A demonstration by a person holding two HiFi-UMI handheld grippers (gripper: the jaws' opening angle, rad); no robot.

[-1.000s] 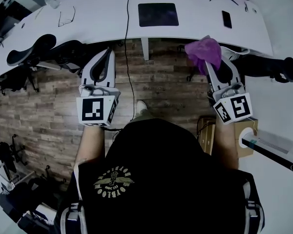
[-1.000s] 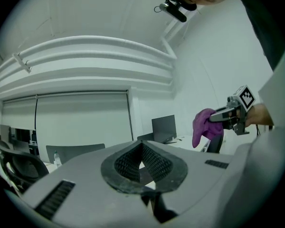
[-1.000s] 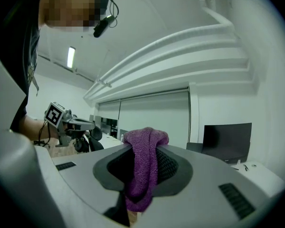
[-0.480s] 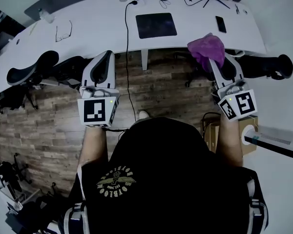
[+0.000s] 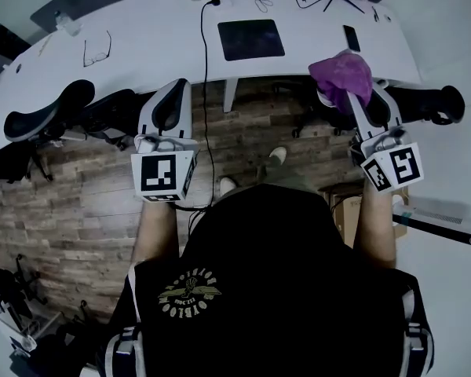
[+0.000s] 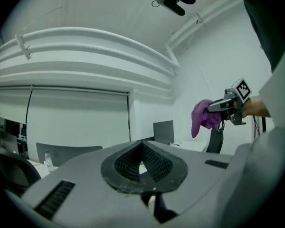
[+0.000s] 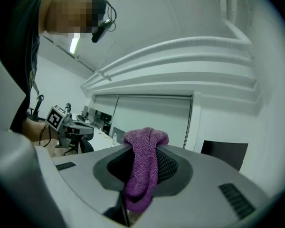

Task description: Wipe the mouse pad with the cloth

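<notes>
- The counter [image 5: 141, 53], the only one, now lies lower and nearer in the head view than a second ago. I have stepped toward it, and one foot shows on the wood floor ahead of me. I judge the approach nearly done, with no wiping begun.
- I count at least three chairs [image 5: 43, 112]: two at my 10 o'clock and one at my 2 o'clock, all tucked along the counter's near edge.
- There is one mouse pad [image 5: 251, 39], dark and flat on the counter at my 12 o'clock. It has drifted closer with the counter and is bare.
- I hold two claws. My left claw [image 5: 175, 93] is closed on nothing and has hardly shifted, short of the counter's edge. My right claw [image 5: 353, 100] has risen toward the counter and is clamped on the cloth.
- The one cloth [image 5: 341, 73] is purple and bunched between the right jaws. It now overlaps the counter's near edge at about 4 o'clock from the mouse pad, apart from it. The next move should be a reach toward 10 o'clock and down onto the pad.
- Smaller things on the counter:
  - one cable [image 5: 203, 77], just left of the pad and dropping to the floor
  - one pair of glasses [image 5: 96, 49]
  - one phone [image 5: 351, 38] at the pad's 3 o'clock
  - one bottle [image 5: 65, 23]
</notes>
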